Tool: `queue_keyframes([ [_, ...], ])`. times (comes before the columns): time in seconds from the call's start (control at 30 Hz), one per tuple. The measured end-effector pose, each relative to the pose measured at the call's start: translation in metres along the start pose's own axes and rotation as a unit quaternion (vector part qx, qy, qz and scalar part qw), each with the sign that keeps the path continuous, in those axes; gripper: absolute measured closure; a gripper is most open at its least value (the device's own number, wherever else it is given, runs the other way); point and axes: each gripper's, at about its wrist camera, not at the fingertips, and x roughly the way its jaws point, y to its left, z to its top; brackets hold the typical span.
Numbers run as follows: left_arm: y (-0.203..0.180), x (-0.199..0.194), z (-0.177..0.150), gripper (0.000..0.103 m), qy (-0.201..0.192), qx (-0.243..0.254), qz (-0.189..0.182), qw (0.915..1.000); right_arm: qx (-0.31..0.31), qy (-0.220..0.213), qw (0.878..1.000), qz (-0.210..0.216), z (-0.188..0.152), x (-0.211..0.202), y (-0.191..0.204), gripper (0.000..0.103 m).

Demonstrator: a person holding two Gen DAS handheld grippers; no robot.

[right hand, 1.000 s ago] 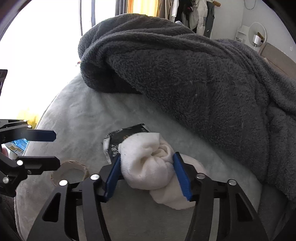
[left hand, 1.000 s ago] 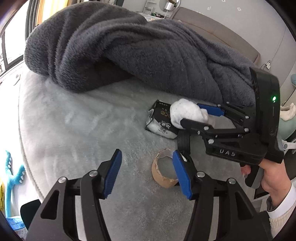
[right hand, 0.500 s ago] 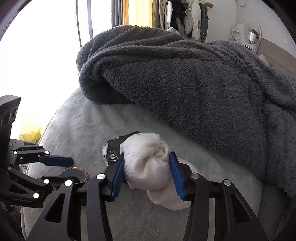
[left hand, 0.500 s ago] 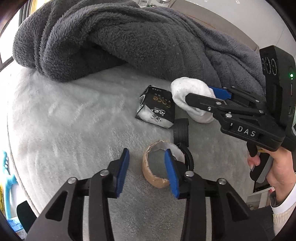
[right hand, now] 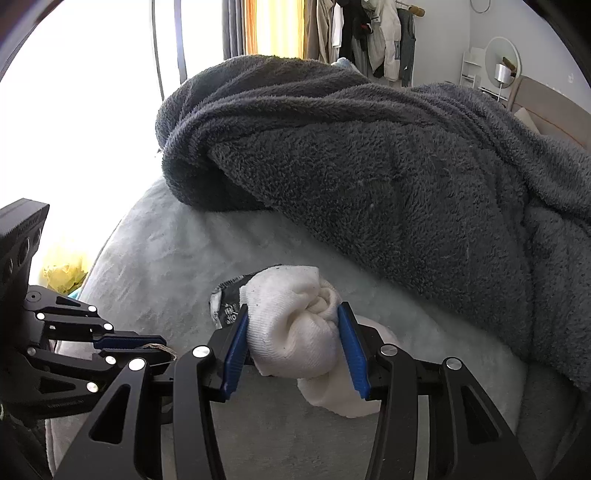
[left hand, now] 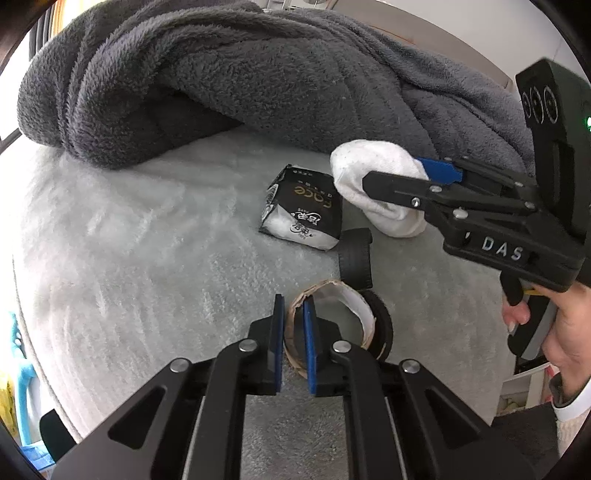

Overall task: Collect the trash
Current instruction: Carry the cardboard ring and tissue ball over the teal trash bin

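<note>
Pinching the cardboard ring's (left hand: 328, 325) wall, left gripper (left hand: 293, 345) angles downward.

We see dark grey fleece blanket (right hand: 388, 177) heaped on pale grey bed (left hand: 140, 236); clothes (right hand: 369, 33) hang behind, round mirror (right hand: 500, 62) beside.

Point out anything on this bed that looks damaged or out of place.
The cardboard tape ring pinched at its wall by the left gripper is torn and ragged along its rim. The black tissue pack lies crumpled and open. The right gripper clamps a balled white sock, which is laundry rather than trash.
</note>
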Motion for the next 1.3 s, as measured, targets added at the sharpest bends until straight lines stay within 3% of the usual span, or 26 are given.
queue_keyframes([
  [0.2, -0.002, -0.022, -0.005, 0.092, -0.038, 0.023, 0.032, 0.9985, 0.006, -0.005, 1.0, 0.007, 0.002, -0.009, 0.005, 0.055],
  [0.5, 0.006, -0.053, -0.015, 0.092, -0.073, 0.013, 0.057, 0.9956, 0.011, -0.016, 1.0, 0.01, 0.0, -0.022, 0.02, 0.055],
  [1.03, 0.016, -0.114, -0.051, 0.092, -0.135, -0.005, 0.063, 0.9888, 0.044, -0.055, 0.997, 0.007, -0.006, -0.057, 0.065, 0.055],
  [1.3, 0.022, -0.148, -0.075, 0.092, -0.162, -0.012, 0.088, 0.9827, 0.047, -0.062, 0.997, 0.008, -0.011, -0.066, 0.104, 0.055],
])
